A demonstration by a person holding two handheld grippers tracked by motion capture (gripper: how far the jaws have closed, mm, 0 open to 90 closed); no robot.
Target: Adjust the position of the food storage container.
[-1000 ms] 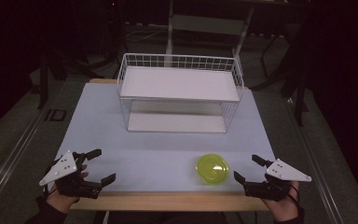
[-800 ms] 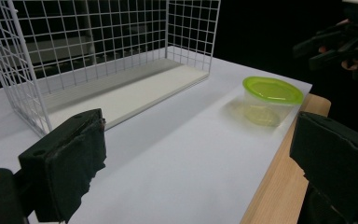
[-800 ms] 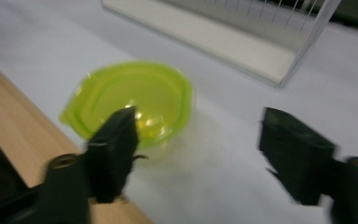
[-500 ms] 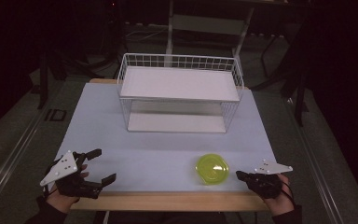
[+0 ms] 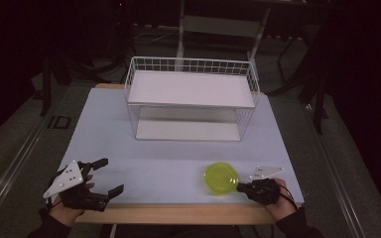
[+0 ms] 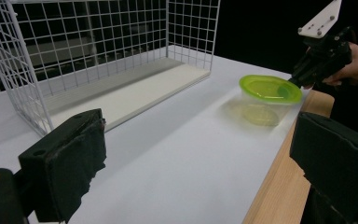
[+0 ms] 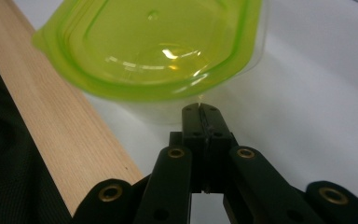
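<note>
Green-lidded container, a clear tub under a translucent lime lid, sits low on the pale tabletop near its front wooden edge, toward the right side.

Largest on the tabletop is the white wire basket, a two-level rack with a flat white shelf on top and another at its base, standing at the far middle, well apart from the container. In the left gripper view the basket's mesh wall rises at the upper left and the container lies beyond it to the right, close to the wooden edge.

The left tongs rest at the front left corner of the tabletop, held in the person's left hand; their two black jaws stand wide apart with nothing between them, far from the container and pointing roughly its way across bare tabletop.

The right tongs sit just to the right of the container, held in the person's right hand, with the grey plate on top. In the right gripper view their jaws are pressed together, tips meeting just below the lid's rim at the tub's near wall. Whether the tips touch the wall or stop just short of it, I cannot tell.
</note>
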